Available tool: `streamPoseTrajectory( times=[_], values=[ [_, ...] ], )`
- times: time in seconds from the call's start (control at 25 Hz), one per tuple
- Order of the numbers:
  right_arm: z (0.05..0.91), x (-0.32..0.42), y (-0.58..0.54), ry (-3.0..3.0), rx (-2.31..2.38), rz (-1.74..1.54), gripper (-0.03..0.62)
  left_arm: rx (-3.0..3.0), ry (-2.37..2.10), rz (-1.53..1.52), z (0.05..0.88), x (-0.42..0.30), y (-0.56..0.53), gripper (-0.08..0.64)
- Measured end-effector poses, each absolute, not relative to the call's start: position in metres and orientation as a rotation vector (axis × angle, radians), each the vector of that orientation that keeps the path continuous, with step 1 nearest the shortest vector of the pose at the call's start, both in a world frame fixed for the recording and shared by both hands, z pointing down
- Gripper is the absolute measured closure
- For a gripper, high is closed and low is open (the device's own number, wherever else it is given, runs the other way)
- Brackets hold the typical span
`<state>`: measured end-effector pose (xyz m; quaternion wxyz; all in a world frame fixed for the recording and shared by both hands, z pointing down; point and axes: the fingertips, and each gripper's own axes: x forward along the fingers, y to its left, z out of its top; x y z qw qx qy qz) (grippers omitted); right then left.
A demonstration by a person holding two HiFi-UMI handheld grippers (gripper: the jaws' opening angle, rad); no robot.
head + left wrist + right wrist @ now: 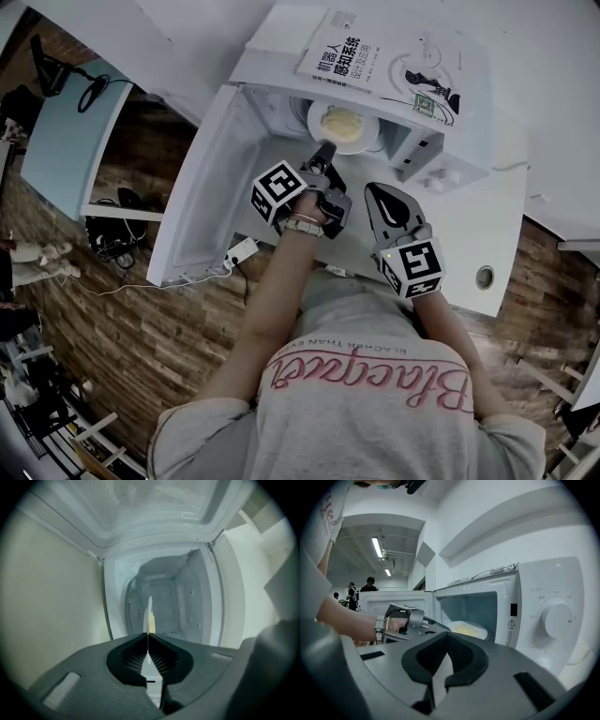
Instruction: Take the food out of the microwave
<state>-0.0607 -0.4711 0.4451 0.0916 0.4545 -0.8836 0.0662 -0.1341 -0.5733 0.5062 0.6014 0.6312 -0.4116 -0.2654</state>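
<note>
White box-shaped microwave: is standing on a white counter with its cavity facing the person.
White hinged door: is hanging wide open at the left, leaving the opening unobstructed.
Round white plate: is lying inside the cavity near its front and carrying a flat portion of pale-yellow food.
Handling: the plate is appearing stiff, smooth and breakable, and probably fairly light. The food is resting loose on top, so a level carry is looking advisable.
Hold point: the near rim is offering the only reachable edge. A deep bite over it is likely resisting slip best.
Left gripper: its jaws are pressing together on the plate's near rim, which is showing edge-on between the pads in the left gripper view.
Right gripper: is hovering in front of the microwave, beside the left gripper. Its jaws are meeting tip to tip with nothing between them.
</note>
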Motion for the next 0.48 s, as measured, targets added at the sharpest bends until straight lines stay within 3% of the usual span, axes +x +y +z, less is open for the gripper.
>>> streamPoseTrajectory(
  times=[0.48],
  values=[
    [0.433,-0.060,-0.460,-2.643,1.353,0.136,0.583,1.480,-0.926,-0.642,0.489,-0.135,-0.543,0.548]
  ],
)
